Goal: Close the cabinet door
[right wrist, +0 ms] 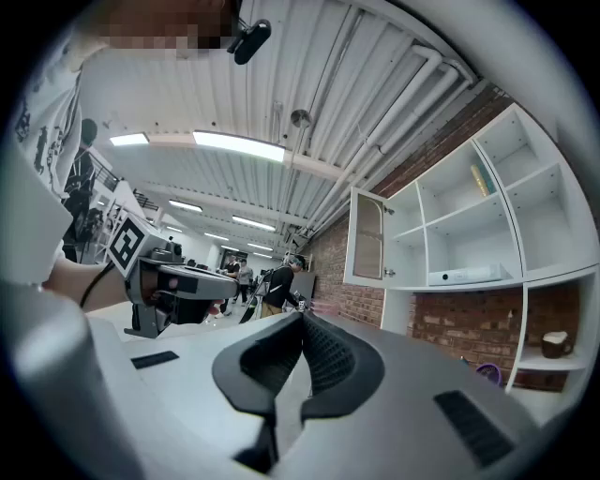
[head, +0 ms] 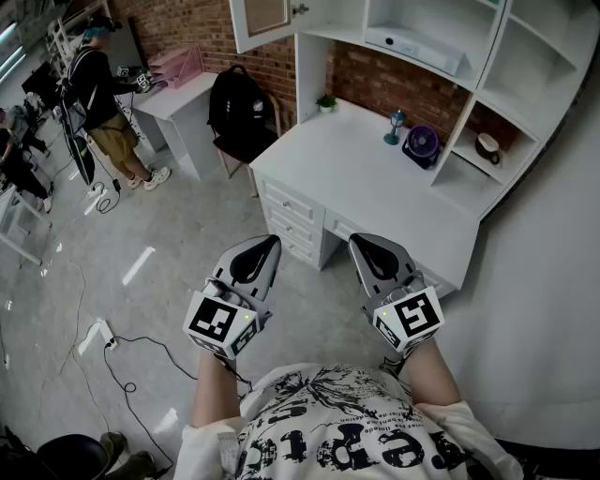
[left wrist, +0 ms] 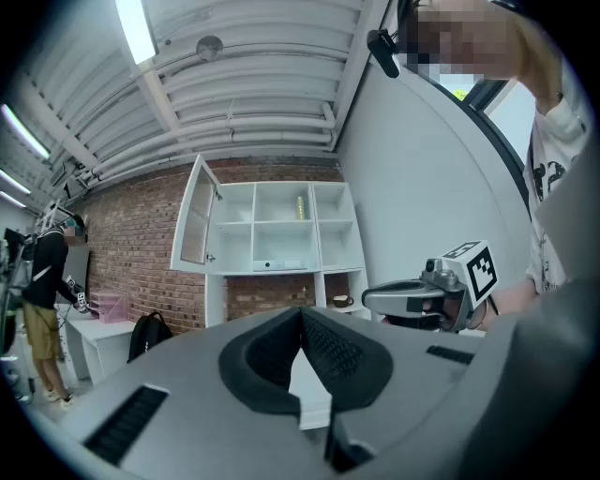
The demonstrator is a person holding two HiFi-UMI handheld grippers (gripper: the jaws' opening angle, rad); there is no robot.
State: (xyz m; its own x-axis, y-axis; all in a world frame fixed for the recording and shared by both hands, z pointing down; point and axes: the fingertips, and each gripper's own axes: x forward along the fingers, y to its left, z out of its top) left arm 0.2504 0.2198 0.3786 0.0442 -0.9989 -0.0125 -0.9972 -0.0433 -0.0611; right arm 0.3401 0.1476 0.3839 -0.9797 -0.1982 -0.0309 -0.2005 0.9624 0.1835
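The white cabinet door (head: 265, 21) with a glass pane stands swung open at the upper left of the white shelf unit (head: 525, 56) over the desk (head: 366, 159). The door (left wrist: 195, 225) also shows in the left gripper view, and the door (right wrist: 367, 246) in the right gripper view, hinged out from the shelves. My left gripper (head: 272, 241) and right gripper (head: 357, 241) are held side by side over the floor, well short of the desk. Both point level towards the unit. The left gripper (left wrist: 302, 314) and the right gripper (right wrist: 302, 319) are shut with nothing between their pads.
On the desk stand a purple fan (head: 424, 145), a small lamp (head: 395, 125) and a plant (head: 326, 101). A black backpack (head: 237, 103) rests on a chair to the left. A person (head: 103, 94) stands at far left. Cables (head: 122, 347) lie on the floor.
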